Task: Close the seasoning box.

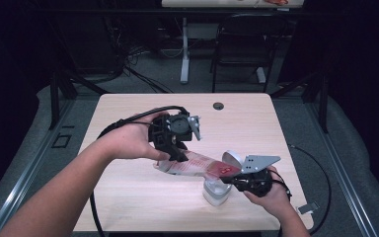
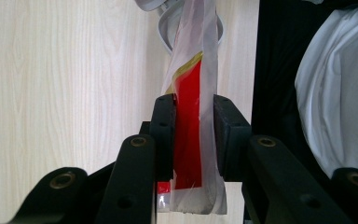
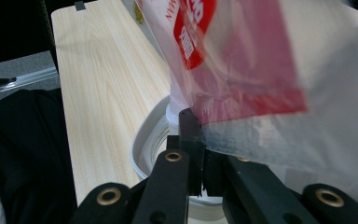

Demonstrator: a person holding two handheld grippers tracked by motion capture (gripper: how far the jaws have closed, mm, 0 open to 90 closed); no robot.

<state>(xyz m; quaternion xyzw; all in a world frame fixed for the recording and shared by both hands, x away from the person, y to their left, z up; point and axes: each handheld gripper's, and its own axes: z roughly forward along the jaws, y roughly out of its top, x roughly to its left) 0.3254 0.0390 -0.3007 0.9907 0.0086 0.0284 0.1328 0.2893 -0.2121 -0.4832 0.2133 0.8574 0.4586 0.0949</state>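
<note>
A clear plastic bag (image 1: 197, 165) with red print is stretched low over the table between both grippers. My left gripper (image 1: 175, 157) clamps the bag's left end. In the left gripper view its pads (image 2: 165, 121) press both sides of the bag (image 2: 189, 116). My right gripper (image 1: 229, 180) is shut on the bag's other end. In the right gripper view its jaws (image 3: 203, 140) pinch the thin edge of the bag (image 3: 242, 60). That end hangs just above an open white container (image 1: 216, 193), whose lid (image 1: 233, 159) stands tipped up behind it.
The light wooden table (image 1: 128, 197) has a round cable hole (image 1: 218, 105) near its far edge. A black chair (image 1: 242, 44) and a desk leg stand beyond the table. The person's white shirt (image 2: 335, 93) is at the near side.
</note>
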